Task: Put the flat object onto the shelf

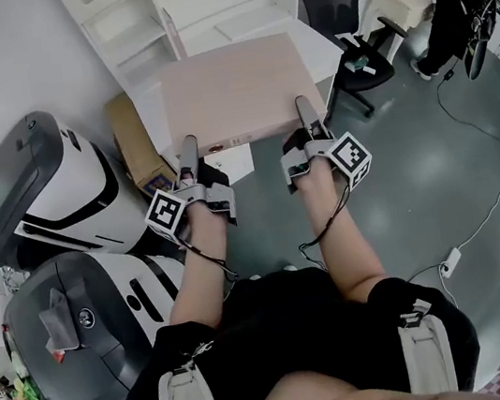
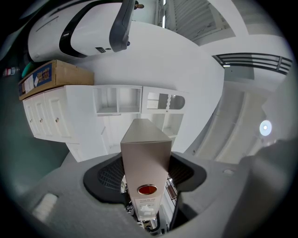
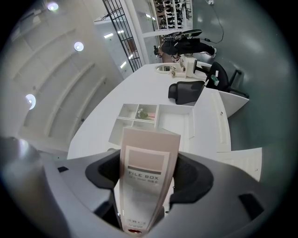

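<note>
Held item: file box (image 1: pixel 234 91), flat, pale pink-beige, broad face up and roughly level, carried in the air in front of the person. Its labelled narrow edge faces near; the box extends away toward the far side.

Key relation: the white shelf (image 1: pixel 165 20) stands directly beyond the far edge of the file box, slightly to the left in the head view. Both gripper views look along the box to open white compartments past it. Judgement: the coming move is a push straight away from the person, far edge first, and it needs the box kept level so it enters a compartment cleanly. Which compartment is meant cannot be told.

Left gripper (image 1: pixel 188 157): on the near edge by the left corner. Jaws stand fairly wide, closed on the thickness of the box, with its narrow edge filling the gap between them.

Right gripper (image 1: pixel 308 118): on the near edge by the right corner, gripping the same way, the "FILE BOX" label between its jaws.

Both hands are about equally near the shelf, so the load is shared. A cardboard carton (image 1: pixel 134 143) sits just left of the box, a possible snag.
</note>
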Demonstrator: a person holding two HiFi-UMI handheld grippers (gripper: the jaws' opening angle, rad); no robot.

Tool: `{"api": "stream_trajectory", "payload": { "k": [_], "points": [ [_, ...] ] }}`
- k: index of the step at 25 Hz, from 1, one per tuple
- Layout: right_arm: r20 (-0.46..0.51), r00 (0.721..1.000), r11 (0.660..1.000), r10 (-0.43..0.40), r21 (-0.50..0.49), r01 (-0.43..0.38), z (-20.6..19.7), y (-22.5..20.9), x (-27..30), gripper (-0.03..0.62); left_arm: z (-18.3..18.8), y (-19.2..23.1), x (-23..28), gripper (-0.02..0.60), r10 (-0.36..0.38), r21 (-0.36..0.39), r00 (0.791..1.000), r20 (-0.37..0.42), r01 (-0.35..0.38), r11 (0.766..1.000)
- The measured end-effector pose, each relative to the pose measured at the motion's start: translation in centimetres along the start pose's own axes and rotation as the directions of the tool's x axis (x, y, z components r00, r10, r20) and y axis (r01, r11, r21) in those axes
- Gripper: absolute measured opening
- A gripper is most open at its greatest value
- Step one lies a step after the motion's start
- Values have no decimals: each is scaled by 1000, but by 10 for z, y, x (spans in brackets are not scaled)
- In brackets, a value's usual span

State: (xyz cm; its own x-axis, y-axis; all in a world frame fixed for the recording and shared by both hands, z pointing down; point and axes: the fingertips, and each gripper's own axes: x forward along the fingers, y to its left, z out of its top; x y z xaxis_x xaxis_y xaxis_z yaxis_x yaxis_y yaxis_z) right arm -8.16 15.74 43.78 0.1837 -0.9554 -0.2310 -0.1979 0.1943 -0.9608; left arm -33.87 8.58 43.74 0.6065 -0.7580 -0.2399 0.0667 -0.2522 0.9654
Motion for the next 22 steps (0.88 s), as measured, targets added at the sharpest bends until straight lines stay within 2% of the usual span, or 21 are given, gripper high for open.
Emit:
{"api": "stream_trajectory", "payload": {
  "k": [8,13,18,22],
  "points": [
    [-11,1000,1000,-1,10,2,35,-14,8,302,-28,7,24,285,-2,24,1000,-1,2,1000],
    [-13,1000,1000,-13,-7,13,55,-21,19,304,-44,14,38,285,6,12,1000,17,-6,1000],
    [-17,999,1000,-27,-15,27,67,-27,37,304,-49,25,54,285,30,-13,999,29,-30,999],
    [-19,1000,1000,-10,-1,10,73,-33,54,304,-47,24,73,285,12,16,999,29,-13,1000]
  ]
}}
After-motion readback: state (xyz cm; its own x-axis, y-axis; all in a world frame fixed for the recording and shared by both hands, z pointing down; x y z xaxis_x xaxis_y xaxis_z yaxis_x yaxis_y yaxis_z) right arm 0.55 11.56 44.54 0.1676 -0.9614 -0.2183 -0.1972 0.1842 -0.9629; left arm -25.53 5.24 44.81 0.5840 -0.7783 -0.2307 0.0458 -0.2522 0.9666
